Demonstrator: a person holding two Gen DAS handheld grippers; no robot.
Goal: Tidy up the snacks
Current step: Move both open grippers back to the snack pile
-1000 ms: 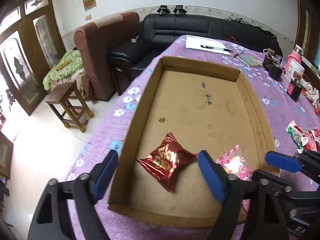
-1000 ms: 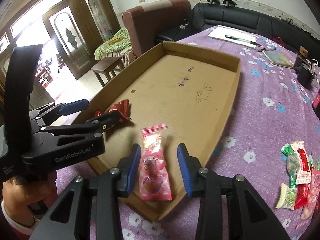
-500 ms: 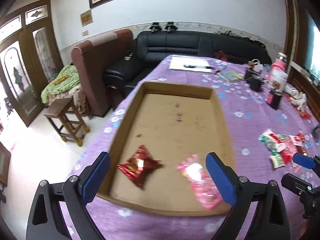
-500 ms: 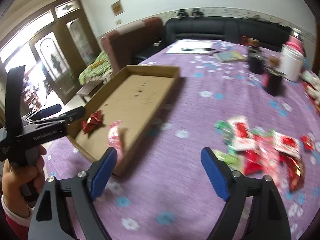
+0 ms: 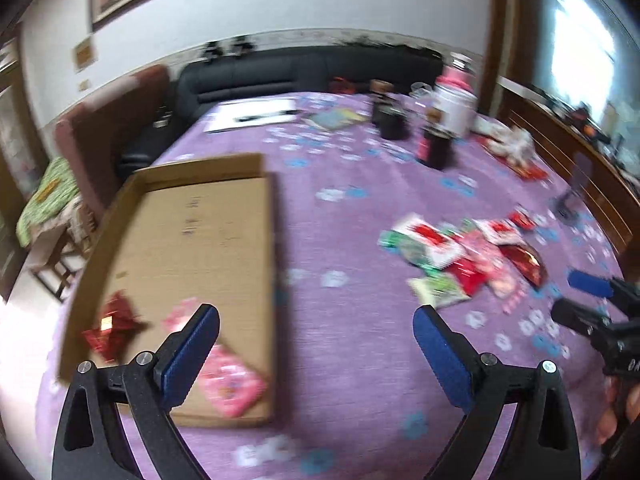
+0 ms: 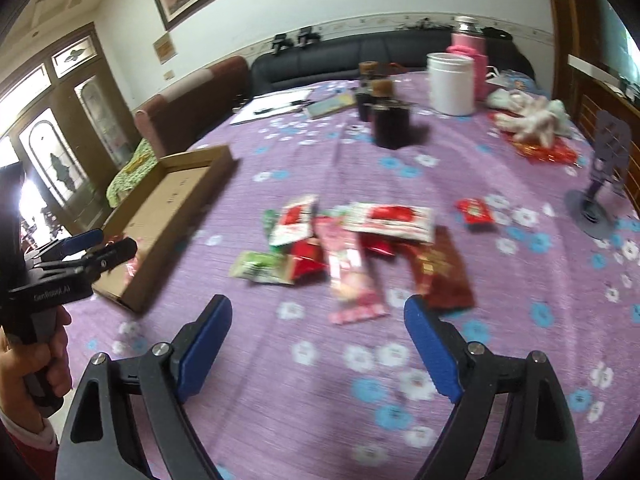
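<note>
Two hand-held grippers hang over a table spread with a purple flowered cloth, both with fingers spread wide and nothing between the blue pads. The left gripper hovers above the near right corner of a shallow cardboard tray, whose long axis runs from near to far along the table's left side. Inside the tray, at its near end, lie a crumpled red foil snack on the left and a pink snack packet to its right, the pink one slanting from far left to near right and reaching close to the near wall. The right gripper hangs over the cloth just short of a loose pile of snacks lying on the cloth well right of the tray. Nearest it, a long pink wrapper points near-to-far, and a dark red pouch lies just right of it, roughly parallel. A white jar and dark bottles stand at the far end. Both views are motion-blurred.
</note>
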